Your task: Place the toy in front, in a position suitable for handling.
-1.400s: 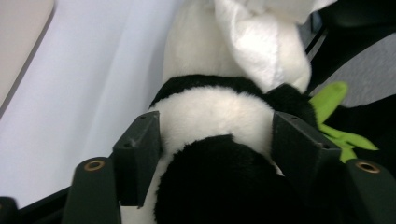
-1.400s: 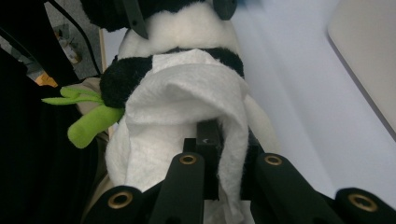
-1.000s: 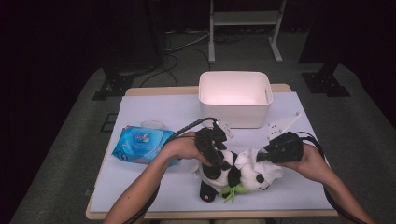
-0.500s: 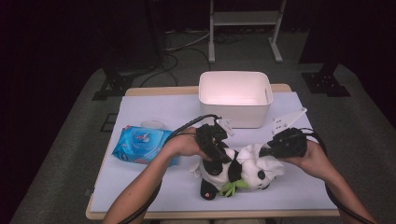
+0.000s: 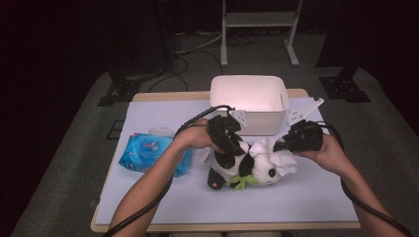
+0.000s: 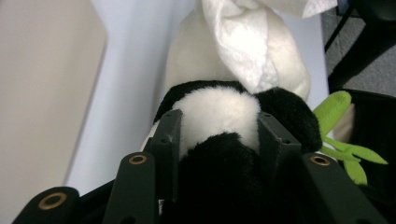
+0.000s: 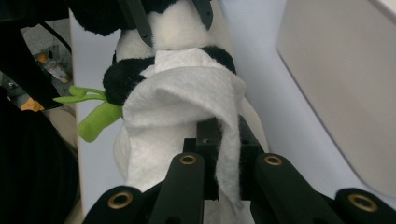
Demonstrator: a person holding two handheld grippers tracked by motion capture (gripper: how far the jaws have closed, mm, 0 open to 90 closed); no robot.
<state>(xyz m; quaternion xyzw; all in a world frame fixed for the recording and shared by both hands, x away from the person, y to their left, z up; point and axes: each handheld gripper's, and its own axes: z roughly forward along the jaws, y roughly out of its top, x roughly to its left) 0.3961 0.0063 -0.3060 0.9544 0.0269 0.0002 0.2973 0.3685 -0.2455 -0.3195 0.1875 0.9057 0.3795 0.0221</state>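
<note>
High view: the panda plush lay lengthwise between the hands before the white bin, the left gripper, just closing, clamped on its body, the right gripper pinched shut on a wipe draped over its head.

Both forearms reached in over the table. The left gripper angled downward, its jaws having just been closing, clamped on something soft. The right gripper lay level, pinched tight.
</note>
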